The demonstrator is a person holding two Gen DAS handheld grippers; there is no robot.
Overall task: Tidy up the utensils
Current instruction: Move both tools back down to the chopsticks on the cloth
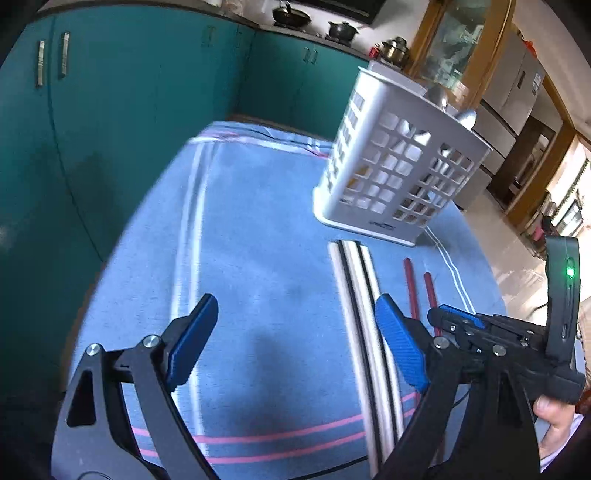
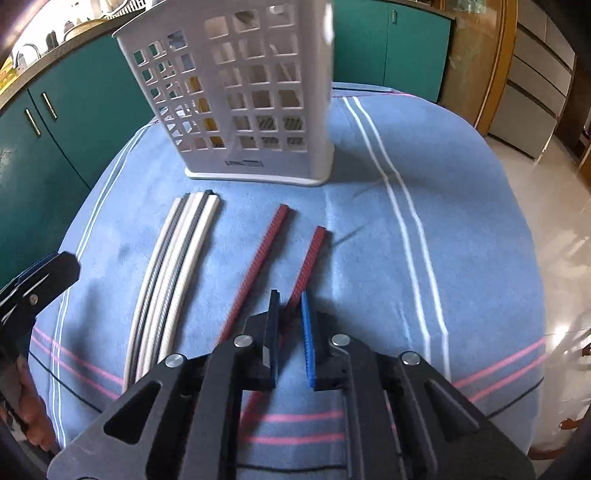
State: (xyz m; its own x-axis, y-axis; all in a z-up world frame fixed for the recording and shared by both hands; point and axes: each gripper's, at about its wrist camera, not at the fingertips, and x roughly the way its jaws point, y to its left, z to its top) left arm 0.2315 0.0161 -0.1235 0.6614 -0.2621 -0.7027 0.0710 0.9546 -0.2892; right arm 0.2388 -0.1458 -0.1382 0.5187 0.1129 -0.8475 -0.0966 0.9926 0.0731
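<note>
A white lattice utensil basket [image 2: 255, 96] stands on the blue cloth [image 2: 369, 229]; it also shows in the left wrist view [image 1: 399, 162], with spoons inside. Several white and grey chopsticks [image 2: 173, 266] lie side by side in front of it, also in the left wrist view [image 1: 365, 325]. Two red chopsticks lie to their right. My right gripper [image 2: 290, 314] is nearly shut around the right red chopstick [image 2: 308, 258]; the left red chopstick [image 2: 258, 266] lies free. My left gripper [image 1: 295, 339] is open and empty above the cloth, left of the white chopsticks.
Teal cabinets [image 1: 110, 110] curve behind the table. The counter [image 1: 314, 33] holds pots. A tiled floor [image 2: 554, 221] lies past the table's right edge. My right gripper also shows in the left wrist view [image 1: 458, 321].
</note>
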